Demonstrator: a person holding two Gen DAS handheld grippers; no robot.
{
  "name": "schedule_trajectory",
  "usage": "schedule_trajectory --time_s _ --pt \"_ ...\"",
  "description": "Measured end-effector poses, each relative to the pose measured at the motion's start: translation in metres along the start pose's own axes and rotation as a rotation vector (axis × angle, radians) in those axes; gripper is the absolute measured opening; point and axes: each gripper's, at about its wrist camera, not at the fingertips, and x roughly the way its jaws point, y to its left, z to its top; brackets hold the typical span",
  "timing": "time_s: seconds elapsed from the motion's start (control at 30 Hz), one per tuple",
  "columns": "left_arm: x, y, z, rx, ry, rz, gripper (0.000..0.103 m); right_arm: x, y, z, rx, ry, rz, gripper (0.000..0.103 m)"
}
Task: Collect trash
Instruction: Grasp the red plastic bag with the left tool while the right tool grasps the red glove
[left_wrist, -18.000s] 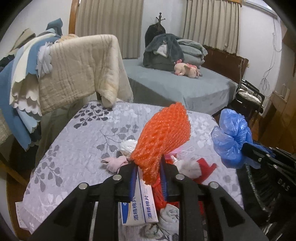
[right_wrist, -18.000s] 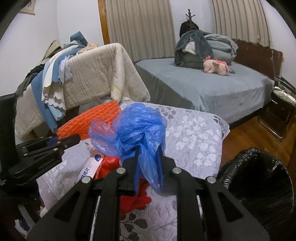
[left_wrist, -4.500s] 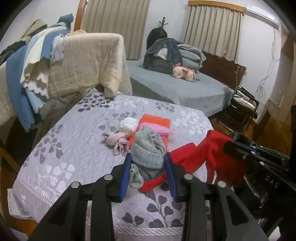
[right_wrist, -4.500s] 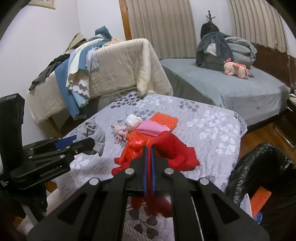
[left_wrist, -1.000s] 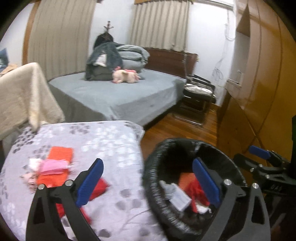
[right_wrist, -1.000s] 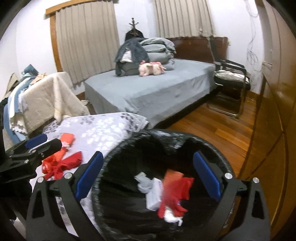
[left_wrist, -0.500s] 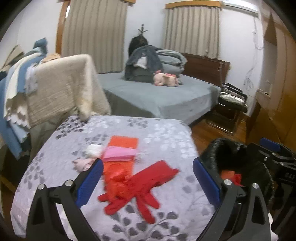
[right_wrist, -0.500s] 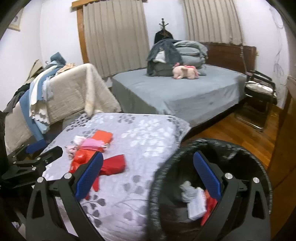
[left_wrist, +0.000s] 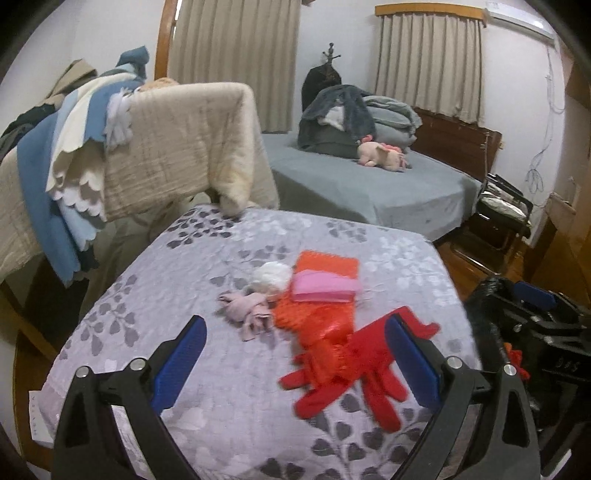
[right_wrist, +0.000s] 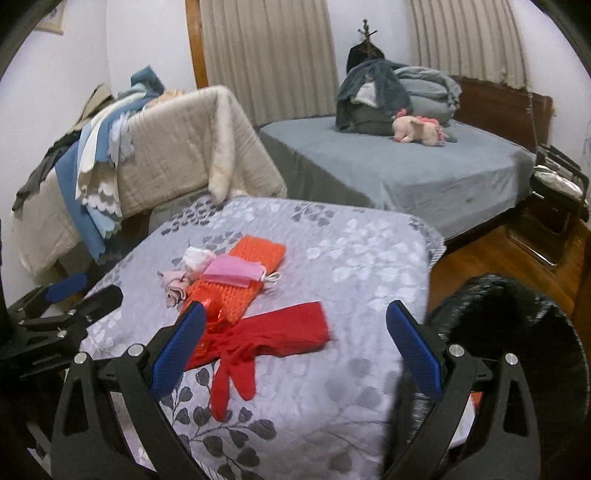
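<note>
Grey leaf-patterned counter (left_wrist: 155, 288) fills mid-frame; a red fabric glove (left_wrist: 354, 373) lies at lower centre between the wide-open, empty left tool (left_wrist: 295, 363), likewise the right tool (right_wrist: 293, 343).

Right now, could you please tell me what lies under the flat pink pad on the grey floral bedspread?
The flat pink pad rests on an orange knitted mesh piece, which sticks out beyond it on the far and near sides. Whatever lies beneath the mesh is covered.

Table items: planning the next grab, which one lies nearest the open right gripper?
The red glove, spread flat at the pile's near edge; the orange net, pink mask and pale sock lie farther back.
</note>
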Motion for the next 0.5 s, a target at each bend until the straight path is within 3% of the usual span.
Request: schedule_trajectory --time_s 0.5 --pt "0.039 0.034 -0.013 -0.013 0.065 0.034 0.094 0.08 0.009 -0.021 -0.009 0.093 -0.078 0.095"
